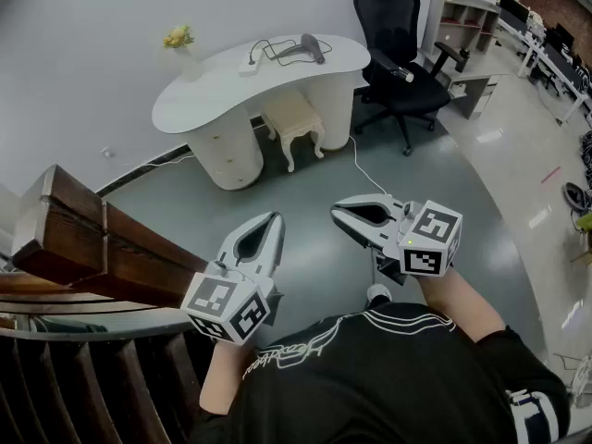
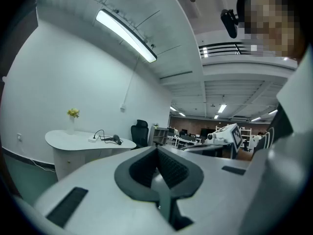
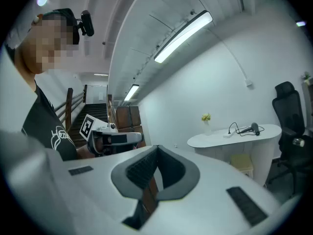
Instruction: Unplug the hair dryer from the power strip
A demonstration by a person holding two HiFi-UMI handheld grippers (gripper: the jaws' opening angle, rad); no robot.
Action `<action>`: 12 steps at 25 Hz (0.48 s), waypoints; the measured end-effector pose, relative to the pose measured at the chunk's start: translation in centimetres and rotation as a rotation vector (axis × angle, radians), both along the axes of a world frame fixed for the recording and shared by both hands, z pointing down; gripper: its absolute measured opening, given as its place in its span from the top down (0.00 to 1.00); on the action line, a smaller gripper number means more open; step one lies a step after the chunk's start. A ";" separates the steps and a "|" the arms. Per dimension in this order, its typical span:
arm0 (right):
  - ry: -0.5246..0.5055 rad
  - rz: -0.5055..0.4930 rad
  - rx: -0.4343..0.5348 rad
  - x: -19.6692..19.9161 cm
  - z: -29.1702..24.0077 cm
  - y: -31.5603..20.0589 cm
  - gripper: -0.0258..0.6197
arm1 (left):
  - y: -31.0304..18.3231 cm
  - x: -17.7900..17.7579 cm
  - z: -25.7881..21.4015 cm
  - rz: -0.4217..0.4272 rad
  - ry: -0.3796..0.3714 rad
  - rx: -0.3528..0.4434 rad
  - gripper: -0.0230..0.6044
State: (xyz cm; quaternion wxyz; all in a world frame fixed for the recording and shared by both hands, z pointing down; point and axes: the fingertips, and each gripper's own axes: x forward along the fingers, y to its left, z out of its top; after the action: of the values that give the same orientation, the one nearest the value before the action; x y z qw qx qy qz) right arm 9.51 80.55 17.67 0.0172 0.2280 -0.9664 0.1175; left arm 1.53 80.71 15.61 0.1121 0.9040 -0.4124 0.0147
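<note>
Both grippers hang well apart from the desk (image 1: pixel 203 100), side by side. Left gripper (image 1: pixel 274 218): jaws fully closed, nothing btwn them. Right gripper (image 1: pixel 337 210): same, tips together, empty. Hair dryer (image 1: pixel 305 49) lies near desk's right end, by the far edge. Power strip (image 1: pixel 250 64) sits just left of it, w/ cord looped btwn the two.

The right tongs (image 3: pixel 156 150), closed and empty, stand well apart from the desk (image 3: pixel 215 141) bearing the hair dryer (image 3: pixel 254 128) and power strip (image 3: pixel 228 135).
</note>
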 end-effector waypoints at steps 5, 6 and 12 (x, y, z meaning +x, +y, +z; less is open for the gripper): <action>0.000 0.003 -0.006 -0.7 0.2 0.1 0.97 | 0.2 -0.9 0.1 -0.006 -0.003 -0.008 0.96; -0.001 0.004 -0.008 -0.9 0.2 0.1 0.97 | 0.3 -1.1 0.1 -0.006 -0.003 -0.008 0.96; -0.010 -0.014 -0.051 -1.6 0.9 -0.2 0.96 | -0.4 -2.1 0.8 -0.016 0.014 -0.017 0.96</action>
State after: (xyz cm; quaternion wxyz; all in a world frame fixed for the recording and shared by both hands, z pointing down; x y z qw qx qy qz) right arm 7.93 80.36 18.53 0.0188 0.2200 -0.9647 0.1433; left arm -0.53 80.34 16.38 0.1230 0.8997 -0.4188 0.0112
